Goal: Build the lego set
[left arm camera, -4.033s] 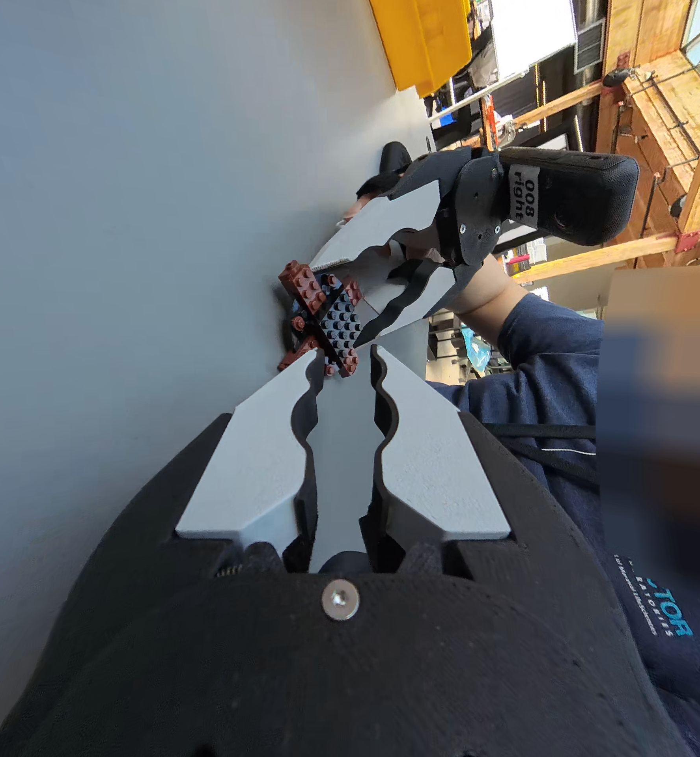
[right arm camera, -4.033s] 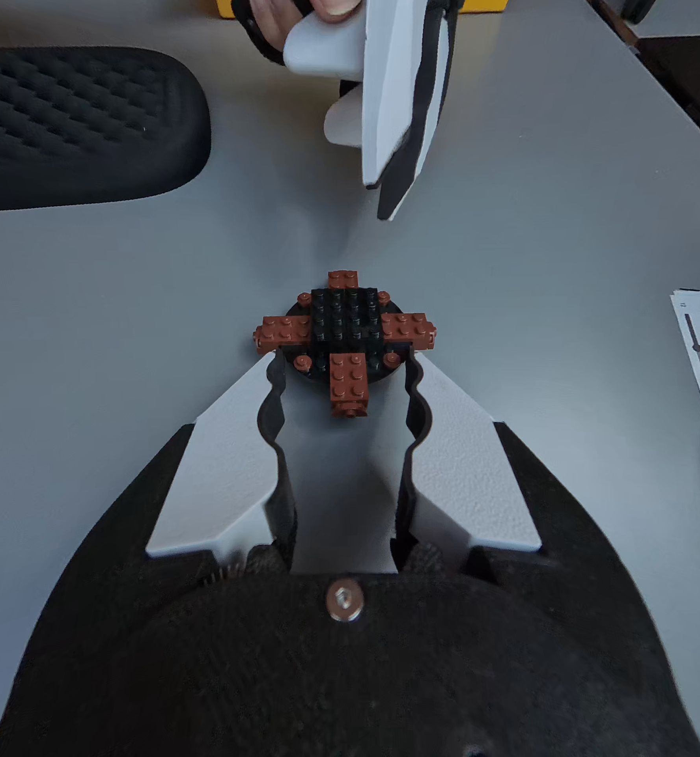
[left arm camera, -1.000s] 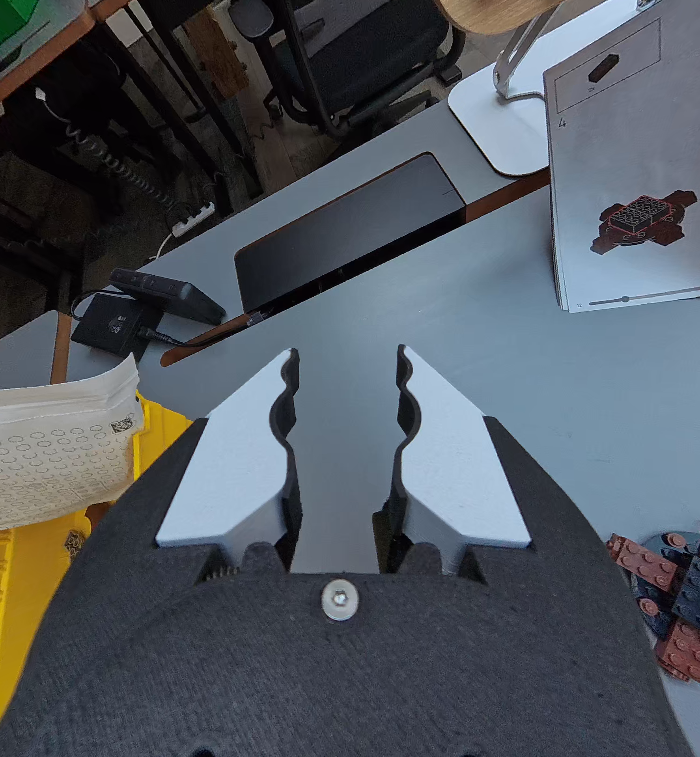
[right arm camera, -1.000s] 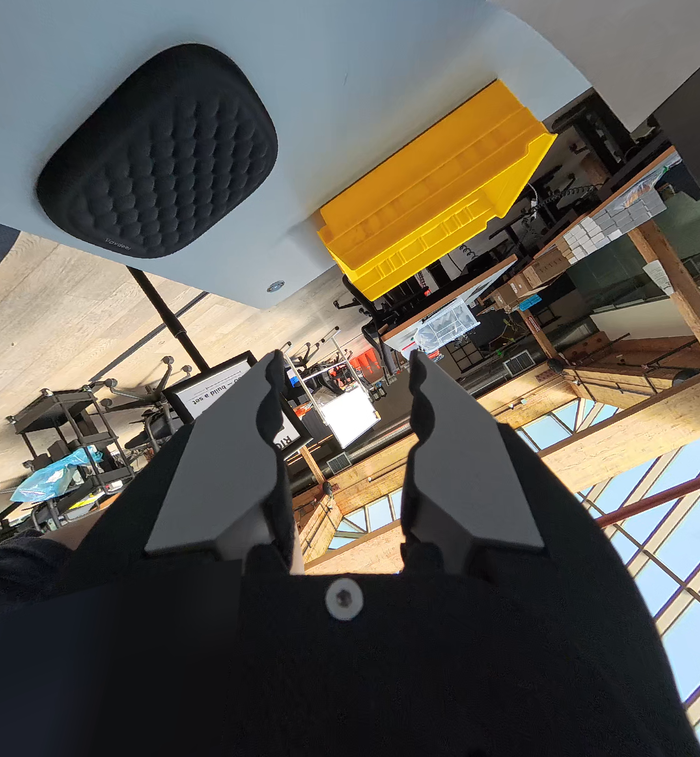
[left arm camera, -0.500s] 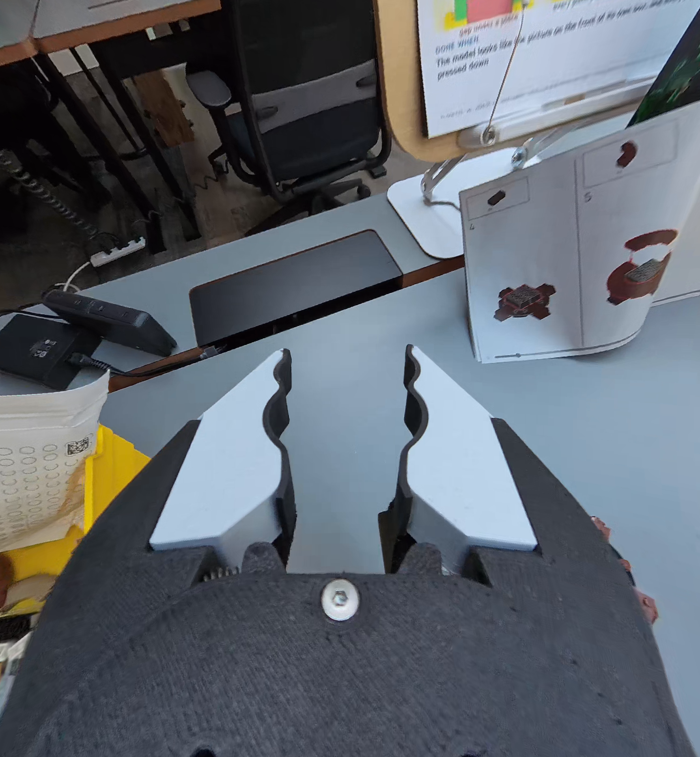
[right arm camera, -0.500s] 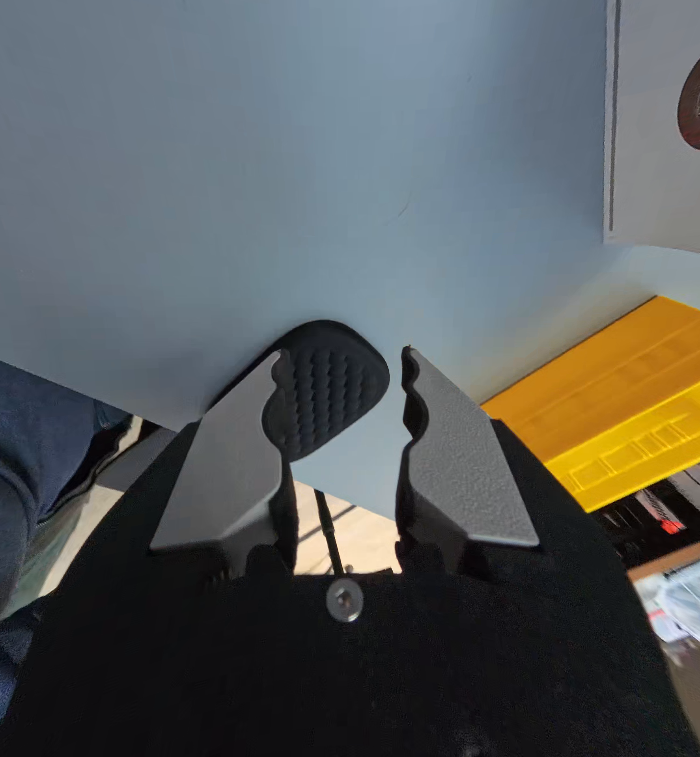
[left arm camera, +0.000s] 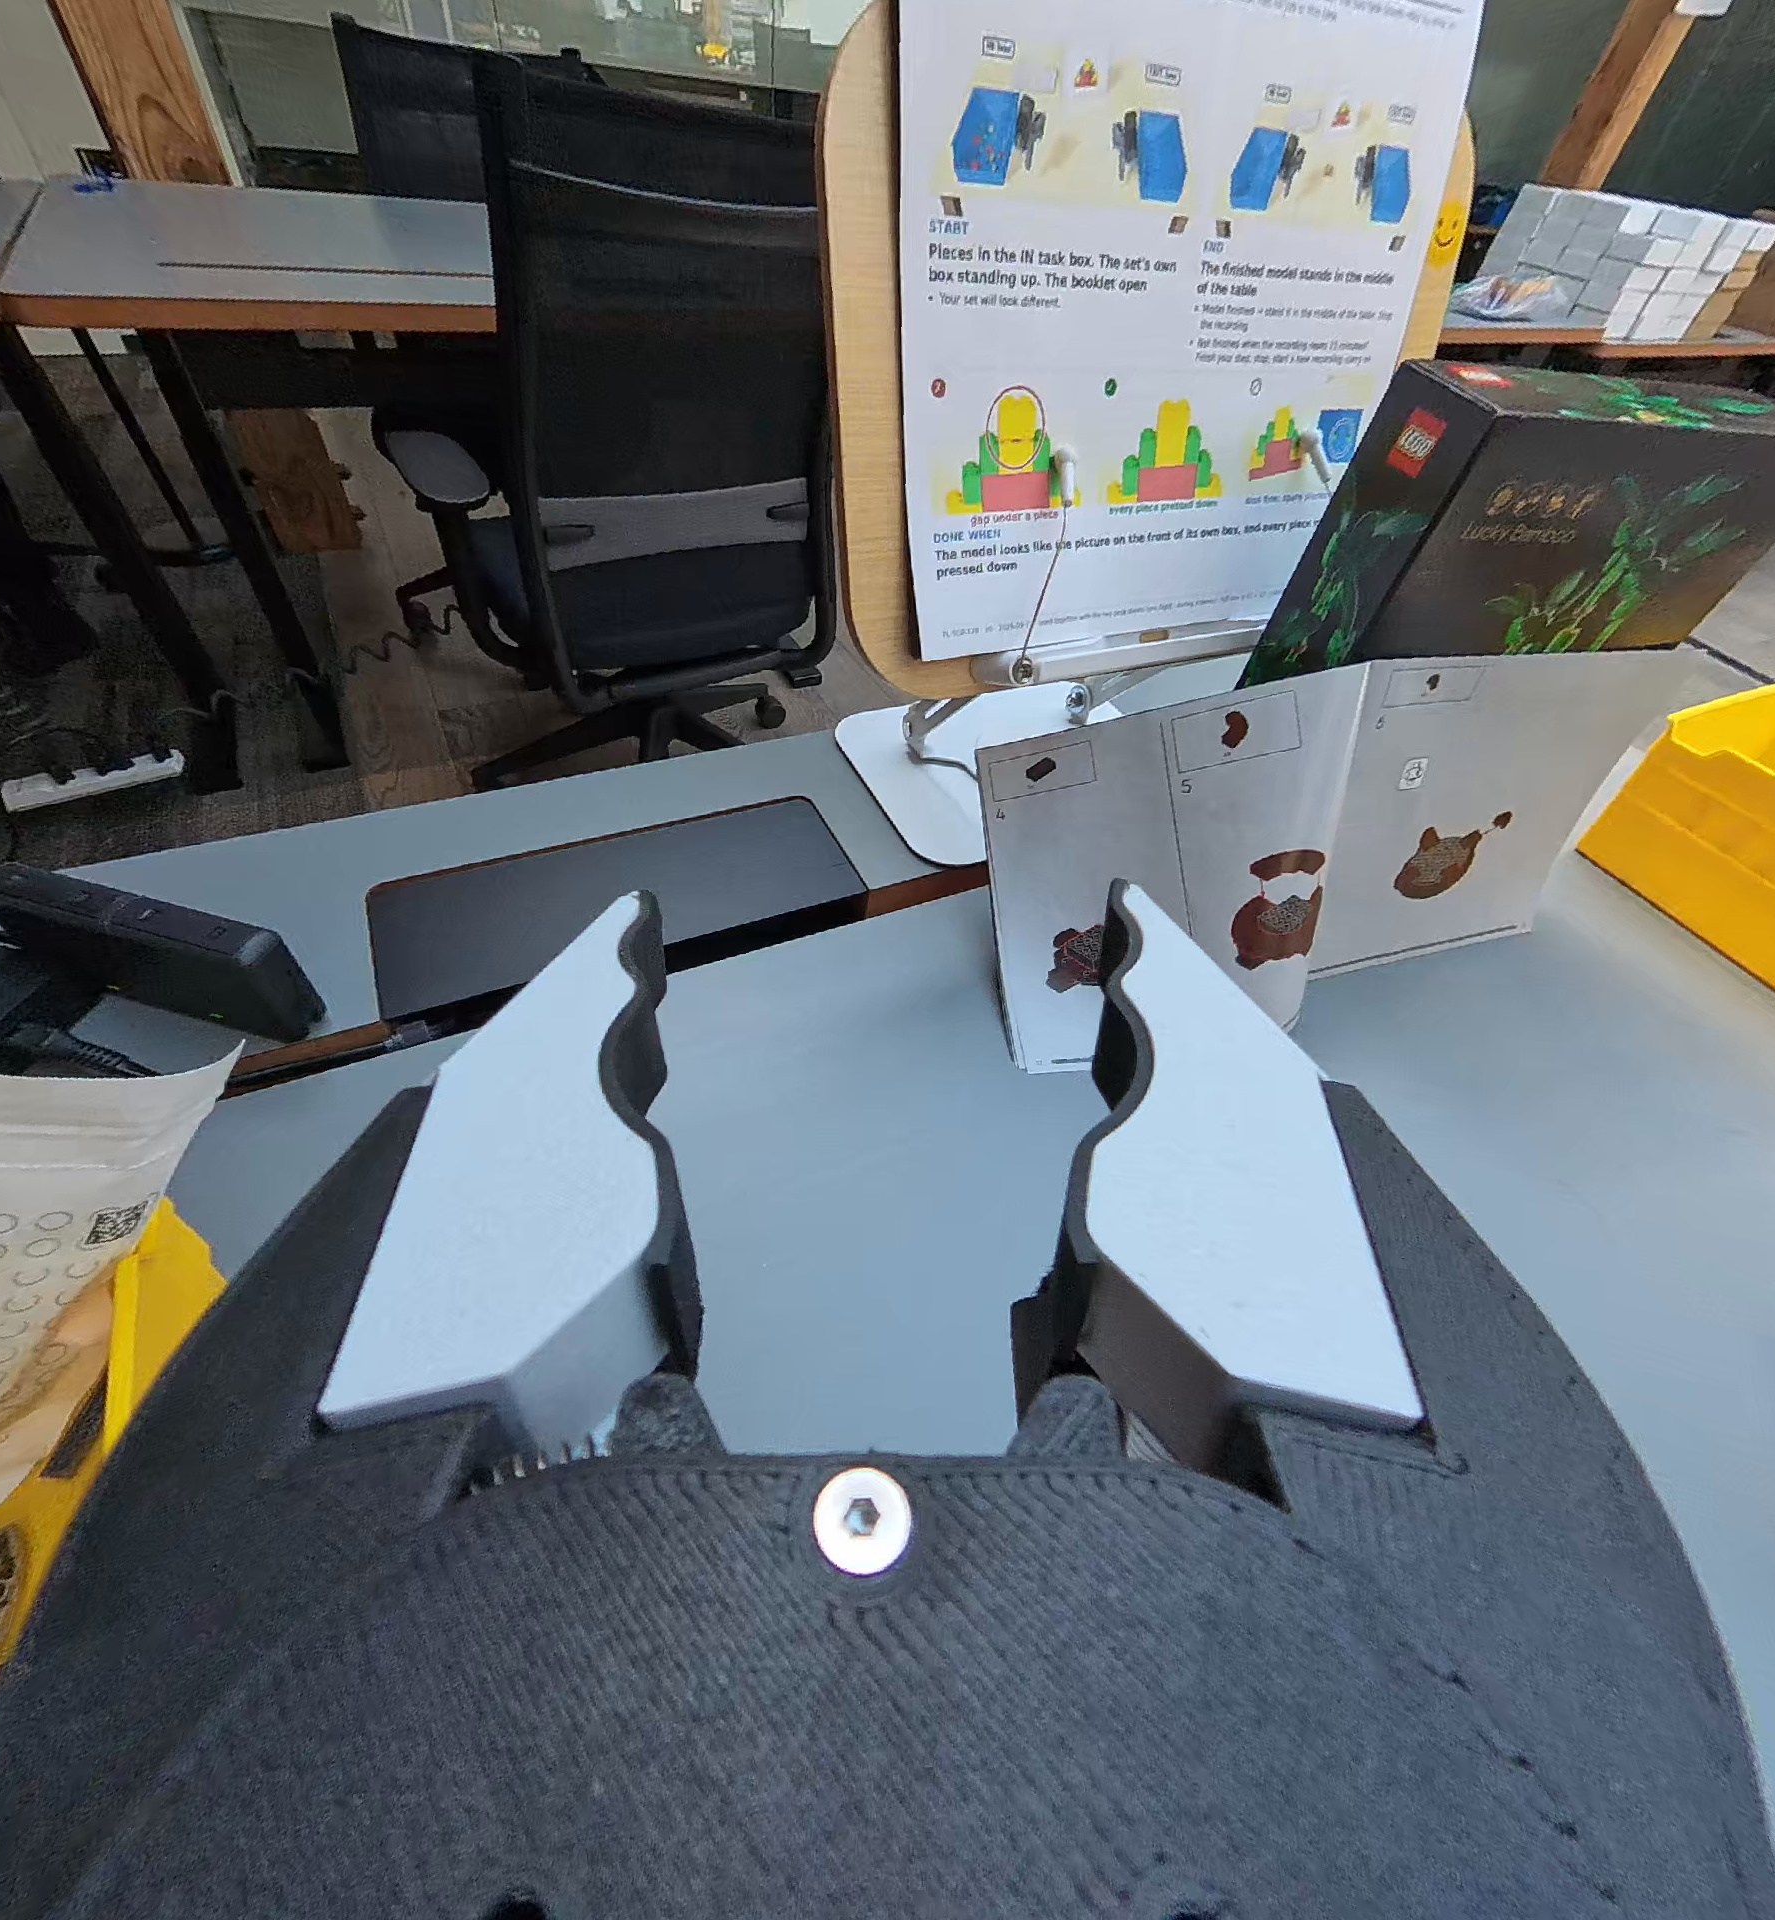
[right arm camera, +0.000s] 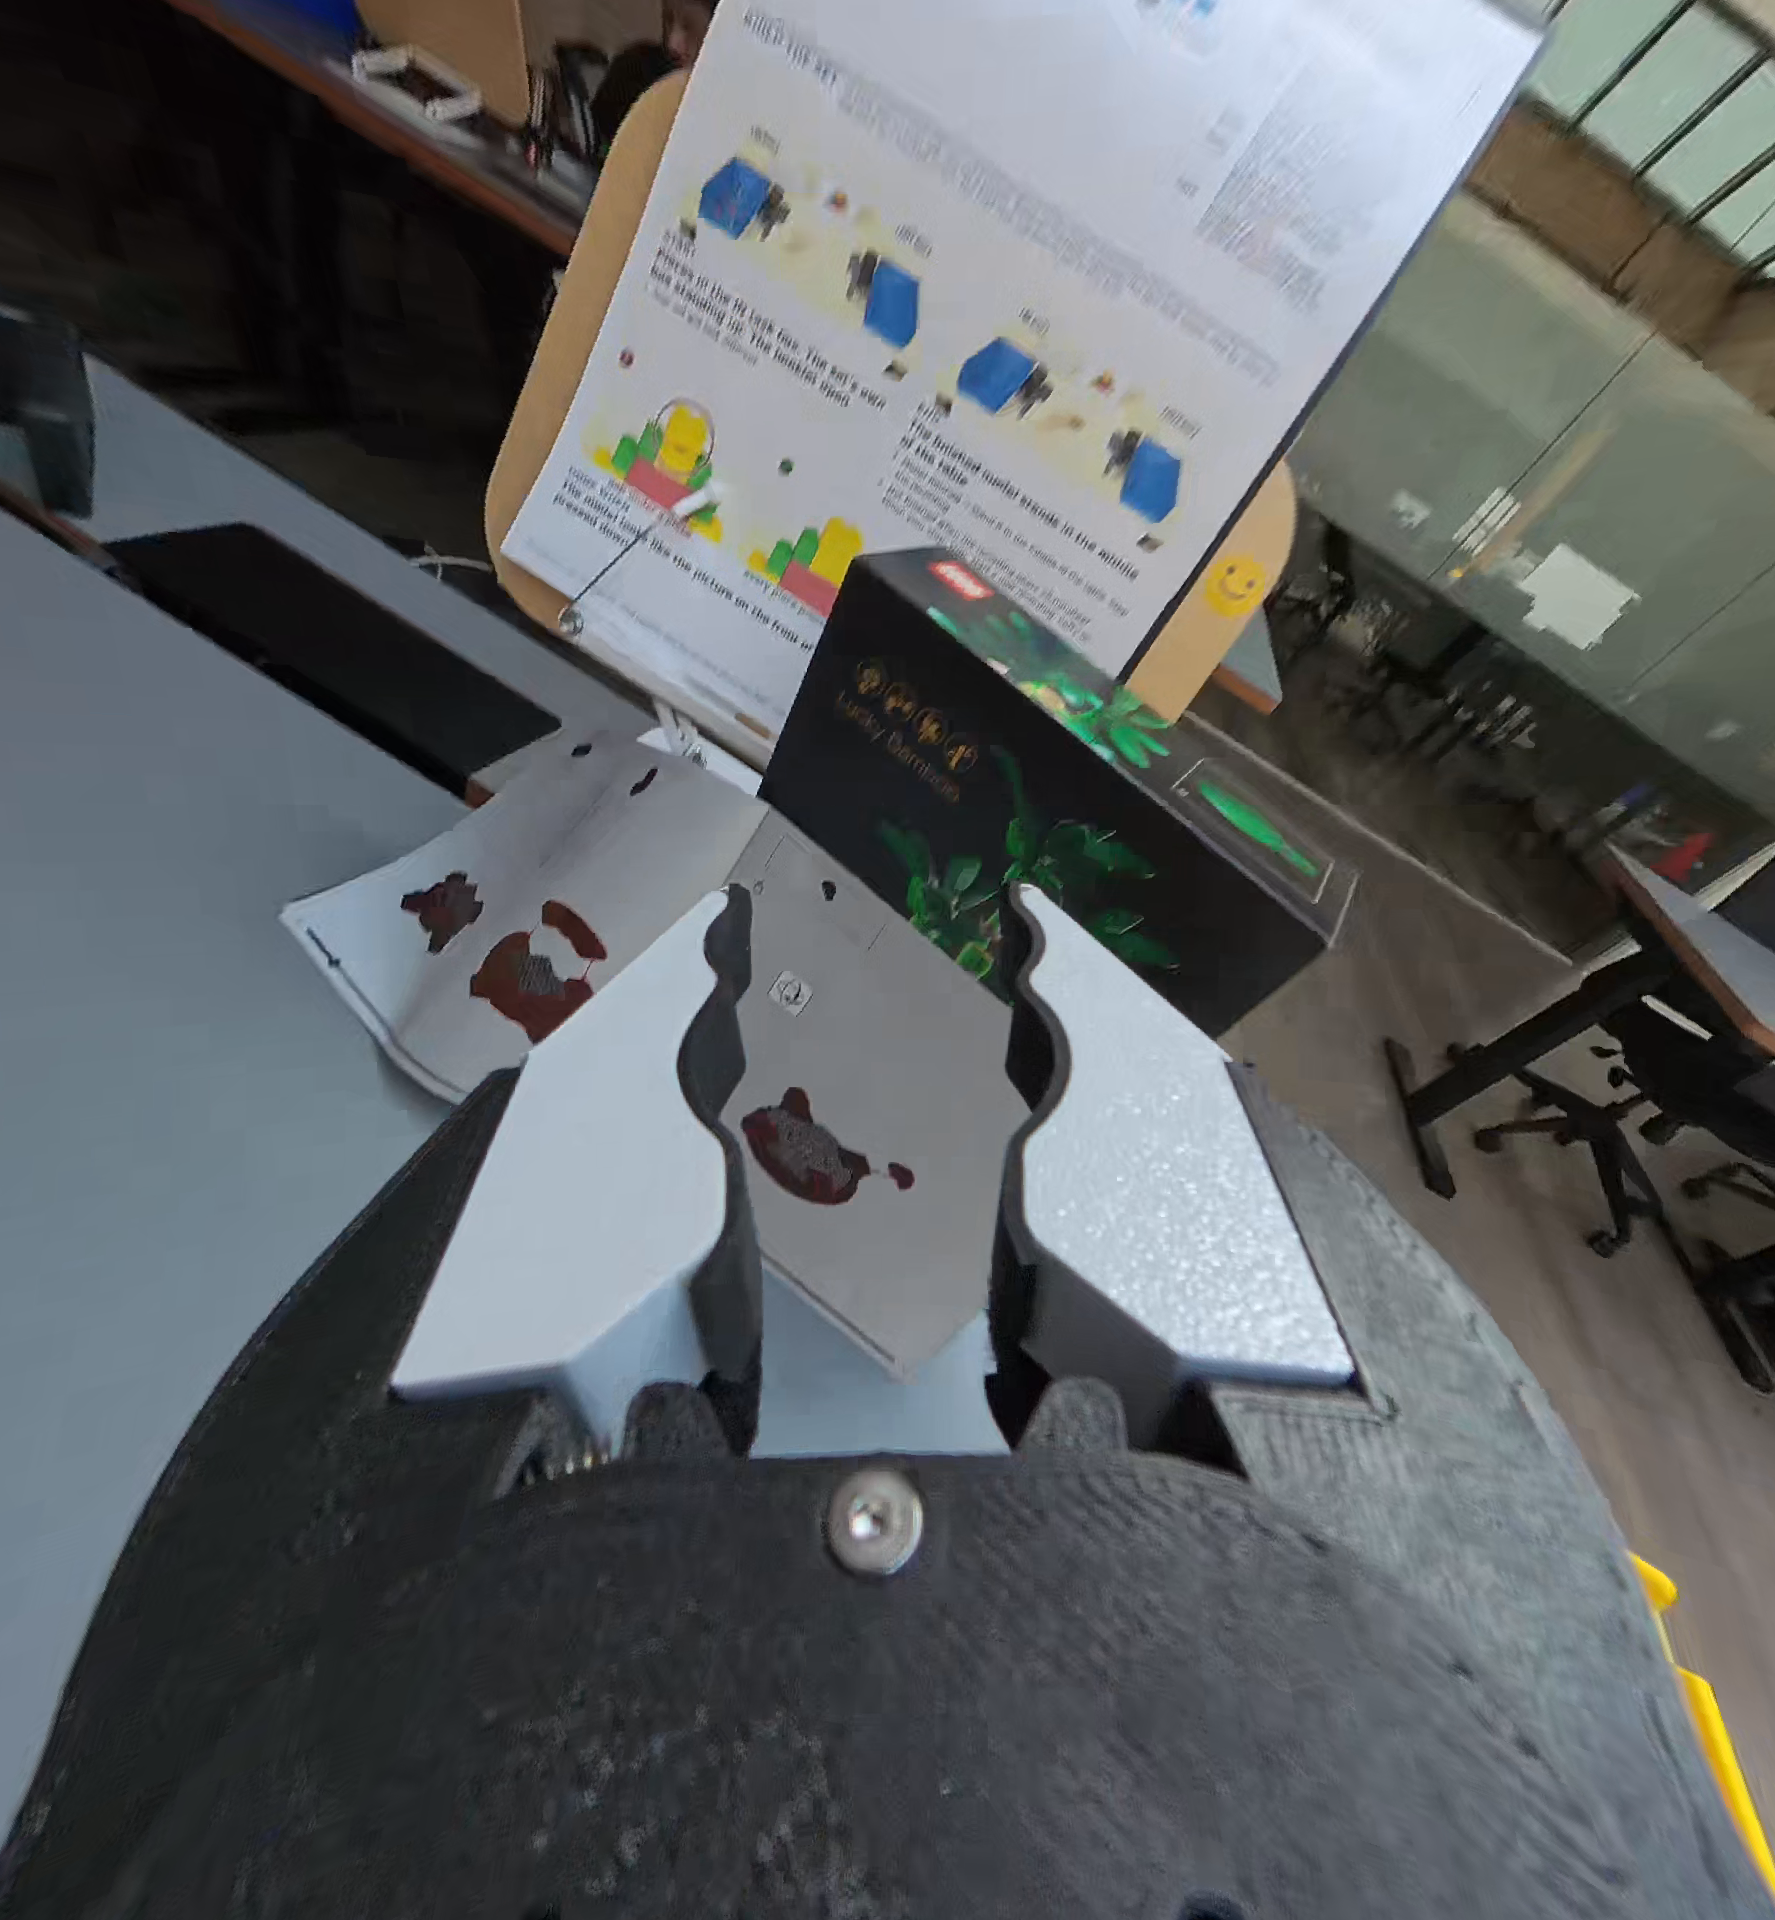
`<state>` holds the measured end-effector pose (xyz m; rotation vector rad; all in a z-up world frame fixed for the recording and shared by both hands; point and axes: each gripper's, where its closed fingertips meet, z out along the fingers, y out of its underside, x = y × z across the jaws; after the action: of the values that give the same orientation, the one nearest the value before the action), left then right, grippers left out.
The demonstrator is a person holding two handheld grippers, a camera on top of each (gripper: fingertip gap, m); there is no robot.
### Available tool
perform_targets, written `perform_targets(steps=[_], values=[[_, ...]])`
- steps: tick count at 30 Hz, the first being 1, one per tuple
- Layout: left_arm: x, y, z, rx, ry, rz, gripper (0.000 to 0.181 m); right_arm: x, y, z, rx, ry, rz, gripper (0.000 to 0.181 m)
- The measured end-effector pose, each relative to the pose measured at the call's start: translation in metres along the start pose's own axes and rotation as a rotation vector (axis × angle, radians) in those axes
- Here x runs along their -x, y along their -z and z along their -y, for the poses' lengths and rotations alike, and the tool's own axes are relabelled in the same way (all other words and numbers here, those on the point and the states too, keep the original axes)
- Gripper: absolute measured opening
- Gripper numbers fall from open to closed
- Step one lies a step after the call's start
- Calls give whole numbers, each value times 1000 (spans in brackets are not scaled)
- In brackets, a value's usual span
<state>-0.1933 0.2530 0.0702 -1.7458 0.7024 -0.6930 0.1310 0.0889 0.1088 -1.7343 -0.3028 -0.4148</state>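
Two empty tools, left tool [left arm camera: 878,914] and right tool [right arm camera: 867,904] both spread, facing instruction booklet [left arm camera: 1267,831].

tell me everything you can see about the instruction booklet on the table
The instruction booklet is thin white paper, open and propped up in folds on the grey table, in front of the dark set box. Its pages show small brown and black drawings of building steps. In the right wrist view a page shows between the fingers of the open right tool; whether they touch is unclear.

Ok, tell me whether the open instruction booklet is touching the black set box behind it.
Cannot tell. In the left wrist view the instruction booklet stands directly before the set box, hiding any contact; the right wrist view is blurred there.
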Motion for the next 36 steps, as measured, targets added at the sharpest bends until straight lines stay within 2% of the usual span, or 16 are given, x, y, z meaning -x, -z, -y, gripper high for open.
perform_targets(steps=[1, 3, 4, 8, 13, 15, 20, 24, 28, 31, 32, 34, 36], values=[[-2, 1, 2, -7, 4, -10, 83, -9, 1, 9, -54, -37, -10, 64], [-8, 2, 5, -23, 9, -32, 82, -23, -7, 18, -104, -170, 19, 101], [-13, 3, 7, -34, 14, -48, 82, -23, -14, 19, -117, -227, 61, 104], [-25, 7, 12, -52, 19, -93, 81, -9, -33, 18, -219, -303, 169, 85], [-27, 12, 16, -67, 34, -109, 81, -1, -44, 16, -220, -152, 119, 90], [-27, 11, 16, -72, 51, -124, 81, 0, -47, 15, -209, -182, 112, 93], [-26, 8, 12, -60, 48, -136, 82, 16, -47, 16, -201, -253, 228, 94], [-26, 10, 14, -66, 29, -131, 82, 9, -45, 18, -208, -193, 151, 92], [-18, 14, 16, -72, 16, -92, 84, 1, -33, 34, -288, -177, 84, 89], [-16, 18, 18, -79, 24, -94, 86, -16, -8, 54, -435, -138, -51, 68], [-15, 20, 19, -83, 29, -97, 86, -20, 0, 59, -468, -120, -86, 67], [-13, 23, 21, -89, 39, -104, 87, -23, 4, 61, -452, -99, -113, 75], [-11, 27, 22, -95, 46, -110, 87, -20, 3, 61, -430, -104, -92, 75]])
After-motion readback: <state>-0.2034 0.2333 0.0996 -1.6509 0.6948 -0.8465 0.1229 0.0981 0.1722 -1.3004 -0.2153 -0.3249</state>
